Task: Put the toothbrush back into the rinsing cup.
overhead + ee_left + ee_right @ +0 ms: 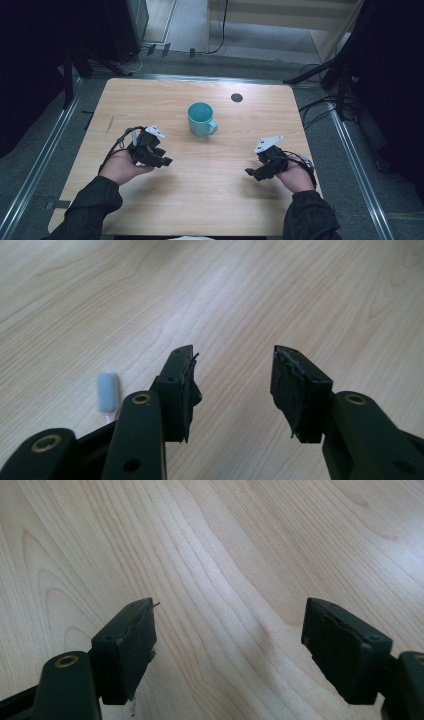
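The left gripper [234, 371] hangs low over the wooden counter [250, 295], jaws spread with nothing between them. Just beside its left jaw lies a small pale-blue toothbrush head [108, 391] on the wood. The right gripper [230, 625] is likewise spread wide and empty. In the high view a teal mug [201, 119] stands upright mid-counter, well apart from both.

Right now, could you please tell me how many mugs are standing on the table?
1. A teal mug stands upright near the middle of the wooden table, its handle turned toward the right hand-held gripper's side. Nothing in view looks able to hide another.
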Tool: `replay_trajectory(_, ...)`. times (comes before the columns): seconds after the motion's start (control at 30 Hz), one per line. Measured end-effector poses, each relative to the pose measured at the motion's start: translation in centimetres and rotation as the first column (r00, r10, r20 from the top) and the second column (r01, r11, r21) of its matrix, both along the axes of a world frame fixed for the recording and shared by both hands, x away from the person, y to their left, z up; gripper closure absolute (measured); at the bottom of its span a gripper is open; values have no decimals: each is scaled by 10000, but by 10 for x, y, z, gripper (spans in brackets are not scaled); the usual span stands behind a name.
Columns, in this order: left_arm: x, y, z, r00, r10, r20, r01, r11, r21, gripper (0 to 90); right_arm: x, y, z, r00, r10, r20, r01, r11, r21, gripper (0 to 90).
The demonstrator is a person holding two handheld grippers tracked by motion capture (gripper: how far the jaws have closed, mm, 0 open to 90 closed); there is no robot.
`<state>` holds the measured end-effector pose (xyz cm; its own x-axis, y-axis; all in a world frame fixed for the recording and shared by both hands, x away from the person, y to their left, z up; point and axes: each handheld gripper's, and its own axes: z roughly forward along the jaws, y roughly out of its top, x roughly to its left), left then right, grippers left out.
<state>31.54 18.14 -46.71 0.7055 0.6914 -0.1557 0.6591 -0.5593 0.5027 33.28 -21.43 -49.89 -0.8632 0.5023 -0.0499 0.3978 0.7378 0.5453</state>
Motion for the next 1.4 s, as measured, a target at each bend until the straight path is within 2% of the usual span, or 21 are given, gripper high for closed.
replay_trajectory(0.23,-1,12,2,9999,133,-38,-134,9997,-201,547,3,5,0,9998,168,-60,-168,9998,-57,217)
replay_trajectory(0.4,-3,25,4,9996,265,-21,-265,9996,-30,566,5,8,-1,9997,242,-47,-242,9997,-65,217)
replay_trajectory(0.73,-5,46,3,9975,652,-271,-649,9978,113,576,8,13,-1,9993,367,-70,-368,9993,-120,217)
replay_trajectory(0.9,-5,55,3,9949,886,-483,-869,9955,372,573,9,15,-1,9990,437,-90,-438,9989,-165,216)
replay_trajectory(1.07,-5,60,1,9934,929,-666,-889,9942,611,575,9,16,-2,9991,424,-97,-426,9989,-206,216)
replay_trajectory(1.1,-5,61,-1,9926,954,-755,-885,9920,897,575,9,16,-2,9990,430,-109,-432,9989,-200,216)
replay_trajectory(1.17,-5,60,-4,9923,909,-836,-807,9896,1189,563,9,16,-2,9990,426,-95,-427,9989,-205,216)
replay_trajectory(1.2,-5,60,-4,9923,909,-836,-807,9896,1189,562,9,16,-2,9990,426,-95,-427,9989,-205,216)
replay_trajectory(1.27,-5,61,-9,9886,1042,-1088,-879,9855,1452,563,9,15,-2,9992,398,-98,-401,9989,-248,216)
replay_trajectory(1.4,-4,64,-13,9860,1146,-1214,-926,9805,1733,575,9,15,-2,9992,397,-103,-399,9988,-270,216)
